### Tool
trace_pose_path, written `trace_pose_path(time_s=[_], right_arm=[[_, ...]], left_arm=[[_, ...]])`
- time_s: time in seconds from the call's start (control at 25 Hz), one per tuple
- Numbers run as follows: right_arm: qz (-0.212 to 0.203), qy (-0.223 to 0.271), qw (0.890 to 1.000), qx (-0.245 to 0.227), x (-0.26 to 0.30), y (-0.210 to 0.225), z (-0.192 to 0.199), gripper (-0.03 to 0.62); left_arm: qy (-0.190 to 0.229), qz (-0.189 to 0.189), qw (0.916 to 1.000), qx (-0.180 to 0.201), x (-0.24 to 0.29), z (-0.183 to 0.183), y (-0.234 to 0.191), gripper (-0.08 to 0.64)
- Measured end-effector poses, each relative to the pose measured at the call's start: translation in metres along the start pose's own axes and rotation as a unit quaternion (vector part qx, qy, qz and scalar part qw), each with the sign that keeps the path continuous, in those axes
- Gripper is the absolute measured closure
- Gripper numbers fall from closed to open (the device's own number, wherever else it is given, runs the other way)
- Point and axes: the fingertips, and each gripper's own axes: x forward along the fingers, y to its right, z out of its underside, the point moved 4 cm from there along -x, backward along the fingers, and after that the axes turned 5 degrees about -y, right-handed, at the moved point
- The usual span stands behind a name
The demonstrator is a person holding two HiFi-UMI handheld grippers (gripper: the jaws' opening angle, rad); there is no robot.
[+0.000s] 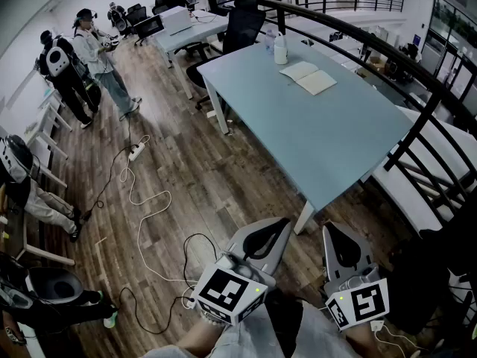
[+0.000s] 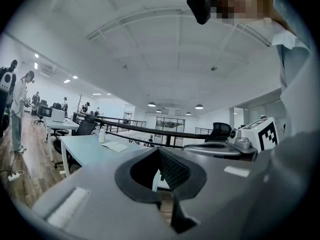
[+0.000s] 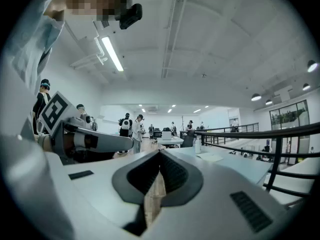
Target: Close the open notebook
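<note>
Notebook lies open on the table, just beside a bottle. My left gripper and right gripper are closed, empty, well short of it.

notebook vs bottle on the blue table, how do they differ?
The notebook lies flat and open; the bottle stands upright. The notebook shows cream pages; the bottle is white. The bottle sits farther from the camera than the notebook. Both rest on the far end of the blue table.
</note>
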Motion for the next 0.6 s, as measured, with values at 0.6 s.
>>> trace_pose_path(time_s=[0.6], right_arm=[[0.006,-0.007,1.000,0.007,0.030,-0.007,-0.005,0.591]], left_arm=[[-0.005,-0.003,1.0000,-0.007,-0.007,0.000,-0.032,0.557]])
